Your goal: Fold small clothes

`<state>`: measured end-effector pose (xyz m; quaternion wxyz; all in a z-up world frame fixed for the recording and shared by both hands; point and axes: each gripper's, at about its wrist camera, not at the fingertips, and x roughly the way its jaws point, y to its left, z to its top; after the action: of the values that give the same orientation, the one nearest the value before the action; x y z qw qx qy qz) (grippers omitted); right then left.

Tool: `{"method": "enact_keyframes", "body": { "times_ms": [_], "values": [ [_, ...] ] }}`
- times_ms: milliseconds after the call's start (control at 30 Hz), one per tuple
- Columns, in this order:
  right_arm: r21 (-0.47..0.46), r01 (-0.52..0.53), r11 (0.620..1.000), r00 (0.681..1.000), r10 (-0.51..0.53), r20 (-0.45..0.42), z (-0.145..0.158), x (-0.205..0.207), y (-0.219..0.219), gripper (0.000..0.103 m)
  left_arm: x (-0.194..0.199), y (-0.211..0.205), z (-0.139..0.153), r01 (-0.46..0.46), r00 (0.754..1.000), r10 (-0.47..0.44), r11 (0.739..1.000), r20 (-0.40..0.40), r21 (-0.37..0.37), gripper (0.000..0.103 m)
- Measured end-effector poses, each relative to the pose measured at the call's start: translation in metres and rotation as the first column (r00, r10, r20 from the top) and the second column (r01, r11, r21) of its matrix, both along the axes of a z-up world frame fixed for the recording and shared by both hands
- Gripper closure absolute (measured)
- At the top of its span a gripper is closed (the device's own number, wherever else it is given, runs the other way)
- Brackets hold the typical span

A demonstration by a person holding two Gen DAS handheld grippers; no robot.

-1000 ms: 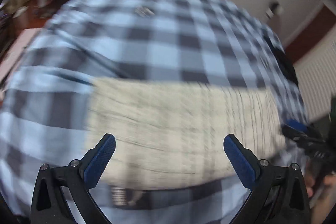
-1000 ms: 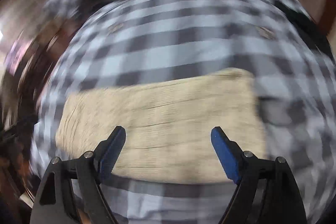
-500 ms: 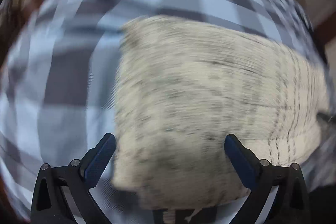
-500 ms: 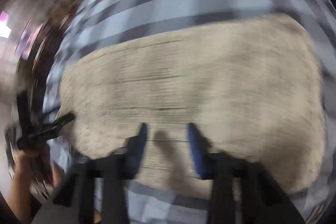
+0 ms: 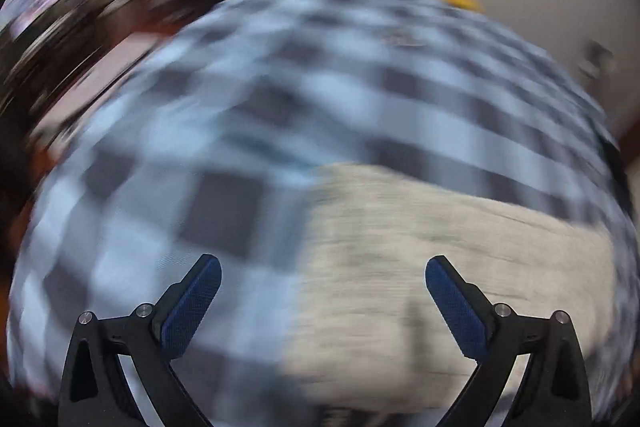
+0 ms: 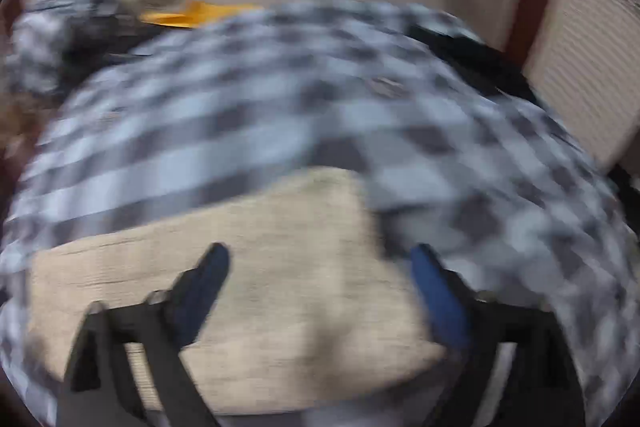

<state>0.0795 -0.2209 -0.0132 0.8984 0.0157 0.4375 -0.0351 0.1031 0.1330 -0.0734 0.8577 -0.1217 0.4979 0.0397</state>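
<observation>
- Beige cloth [image 5: 448, 267] [image 6: 248, 287] is lying folded flat on the checkered sheet [image 5: 280, 99].
- Left claw [image 5: 323, 301] is hanging wide over it, gripping nothing.
- Right claw [image 6: 320, 291] is gaping wide too, empty.

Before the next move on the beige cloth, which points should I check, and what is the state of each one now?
1. Left hand-held gripper open and empty: ok.
2. Right hand-held gripper open and empty: ok, though blurred.
3. Beige cloth lies flat on the checked cover, a compact rectangle: ok.
4. Cloth edges aligned and free of wrinkles: cannot tell, both views are motion-blurred.
5. Cloth lies before both grippers, its left edge between the left one's fingers, its right edge between the right one's: ok.
6. Orange item and the pile at the far end are apart from the cloth: ok.
</observation>
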Motion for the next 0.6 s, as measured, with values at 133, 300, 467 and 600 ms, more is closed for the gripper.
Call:
{"method": "enact_keyframes", "body": {
  "times_ms": [133, 300, 467, 600],
  "values": [
    [-0.041, -0.297, 0.954, 0.953, 0.293, -0.076, -0.034, 0.011, 0.068, 0.009, 0.018, -0.073, -0.017, 0.248, 0.969, -0.247, 0.969, 0.026, -0.014, 0.000],
    [-0.272, -0.377, 0.885, 0.917, 0.316, -0.243, -0.089, 0.024, 0.077, 0.009, 0.019, -0.075, -0.059, 0.265, 0.963, -0.255, 0.957, -0.091, 0.122, 0.000],
    [0.051, 0.054, 0.997, 0.956, -0.037, -0.289, -0.076, 0.051, -0.041, 0.002, 0.019, -0.006, -0.065, 0.076, 0.987, -0.089, 0.992, -0.136, -0.098, 0.000],
    [-0.109, 0.395, 0.912, 0.863, -0.409, -0.297, -0.064, 0.033, -0.120, 0.001, 0.006, 0.021, -0.045, -0.101, 0.984, 0.109, 0.993, -0.138, 0.058, 0.000]
  ]
}}
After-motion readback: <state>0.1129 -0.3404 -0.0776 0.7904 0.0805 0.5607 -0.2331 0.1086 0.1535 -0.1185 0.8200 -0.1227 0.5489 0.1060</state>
